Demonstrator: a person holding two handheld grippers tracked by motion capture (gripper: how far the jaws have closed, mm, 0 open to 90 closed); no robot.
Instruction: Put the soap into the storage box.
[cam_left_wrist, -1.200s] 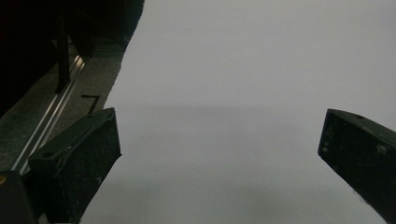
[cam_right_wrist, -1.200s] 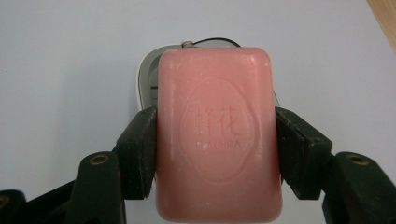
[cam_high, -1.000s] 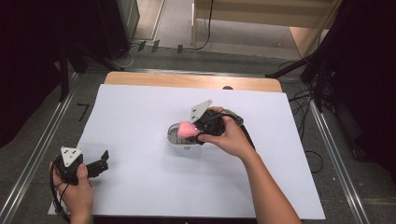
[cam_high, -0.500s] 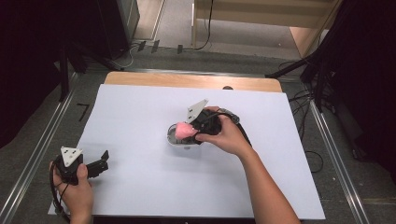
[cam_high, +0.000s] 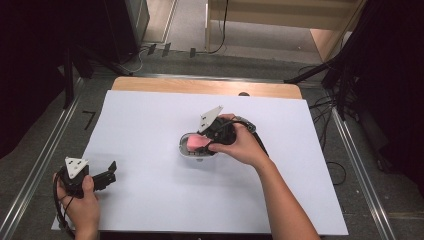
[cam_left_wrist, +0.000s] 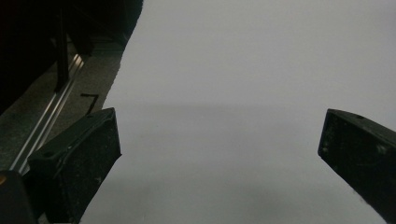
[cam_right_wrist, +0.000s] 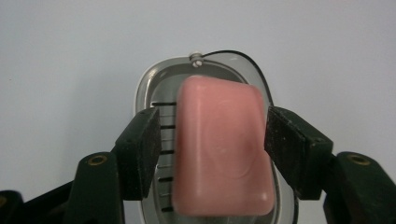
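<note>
Fingers, right gripper (cam_high: 196, 142): jaws have just been opening; a pink soap bar (cam_high: 194, 143) sits between them over a grey soap dish (cam_high: 184, 150), table centre. Left gripper (cam_high: 111, 172), 7 o'clock corner of the white table (cam_high: 150, 115): spread, nothing between.

Left gripper view: jaws wide apart over bare white surface.

Right gripper view: left pad (cam_right_wrist: 145, 144) stands just off the soap bar (cam_right_wrist: 219, 149); right pad touches its 3 o'clock edge; slotted dish (cam_right_wrist: 154, 93) beneath.

Pink soap bar (cam_right_wrist: 222, 149) (seemingly tilted) over slotted dish (cam_right_wrist: 152, 91).
</note>
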